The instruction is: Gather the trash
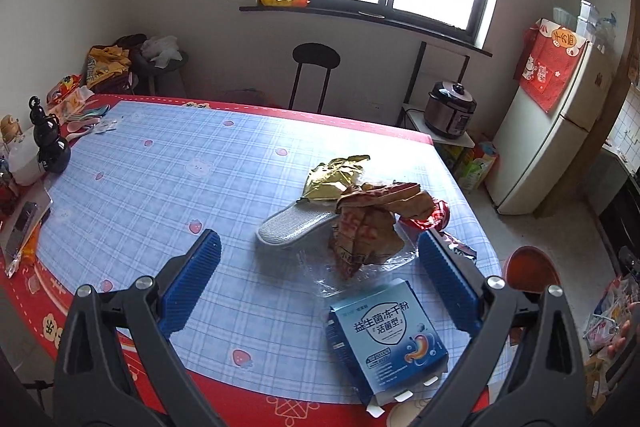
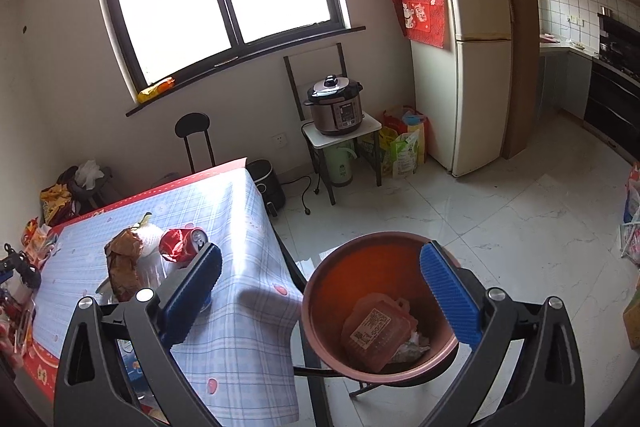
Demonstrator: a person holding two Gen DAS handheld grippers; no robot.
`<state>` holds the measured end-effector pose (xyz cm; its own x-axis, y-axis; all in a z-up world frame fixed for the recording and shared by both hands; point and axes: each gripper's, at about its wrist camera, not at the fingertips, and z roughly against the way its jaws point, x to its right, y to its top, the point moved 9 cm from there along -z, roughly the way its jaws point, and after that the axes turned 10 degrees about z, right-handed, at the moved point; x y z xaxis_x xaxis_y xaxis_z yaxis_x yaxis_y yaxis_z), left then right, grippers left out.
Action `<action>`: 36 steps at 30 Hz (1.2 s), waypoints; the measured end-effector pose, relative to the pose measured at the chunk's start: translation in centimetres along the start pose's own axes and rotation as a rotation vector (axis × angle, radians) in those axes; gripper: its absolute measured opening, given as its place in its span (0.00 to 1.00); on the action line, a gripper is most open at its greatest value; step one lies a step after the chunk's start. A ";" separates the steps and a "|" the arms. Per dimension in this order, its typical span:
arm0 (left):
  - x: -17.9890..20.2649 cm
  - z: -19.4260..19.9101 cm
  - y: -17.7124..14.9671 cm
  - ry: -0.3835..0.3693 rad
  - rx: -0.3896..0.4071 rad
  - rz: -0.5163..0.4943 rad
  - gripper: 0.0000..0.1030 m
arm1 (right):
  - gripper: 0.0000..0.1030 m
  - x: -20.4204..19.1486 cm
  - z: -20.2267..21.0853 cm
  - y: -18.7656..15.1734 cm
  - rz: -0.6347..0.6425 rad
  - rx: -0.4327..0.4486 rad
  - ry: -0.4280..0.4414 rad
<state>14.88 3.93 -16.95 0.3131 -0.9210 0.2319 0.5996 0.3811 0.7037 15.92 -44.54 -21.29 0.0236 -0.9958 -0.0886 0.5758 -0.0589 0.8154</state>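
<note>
Left gripper [image 1: 320,267] spread wide, empty, over table [image 1: 160,167]; trash pile [image 1: 360,219], blue box [image 1: 386,339] between its fingers. Right gripper [image 2: 320,275] released, empty, above bin [image 2: 320,291] with wrapper [image 2: 376,331] inside.

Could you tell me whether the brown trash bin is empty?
No, the trash bin already holds a pinkish plastic container with a label.

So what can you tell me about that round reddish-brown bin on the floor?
The round reddish-brown plastic trash bin stands upright on the pale tiled floor, beside the corner of the table with the blue checked cloth. It has no lid, so its orange-red inside shows. At the bottom lie a crumpled clear plastic container with a printed label and some pale scraps. The open right gripper hovers above it, empty.
</note>
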 end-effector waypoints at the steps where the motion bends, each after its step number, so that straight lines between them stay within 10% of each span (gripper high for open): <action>1: -1.0 0.1 0.1 0.000 0.000 0.011 0.94 | 0.95 -1.1 0.0 -0.1 0.011 -0.006 0.004; 18: -20.5 -0.9 -1.2 0.096 -0.052 0.162 0.94 | 0.95 -23.1 -4.9 -1.4 0.204 -0.111 0.151; 36: -32.1 -5.0 -2.0 0.167 -0.120 0.215 0.94 | 0.95 -38.0 -20.8 -5.7 0.230 -0.299 0.200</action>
<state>7.33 33.16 -29.19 0.5532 -0.7957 0.2466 0.5860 0.5821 0.5637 28.73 -4.92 -34.50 0.3200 -0.9457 -0.0568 0.7479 0.2153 0.6280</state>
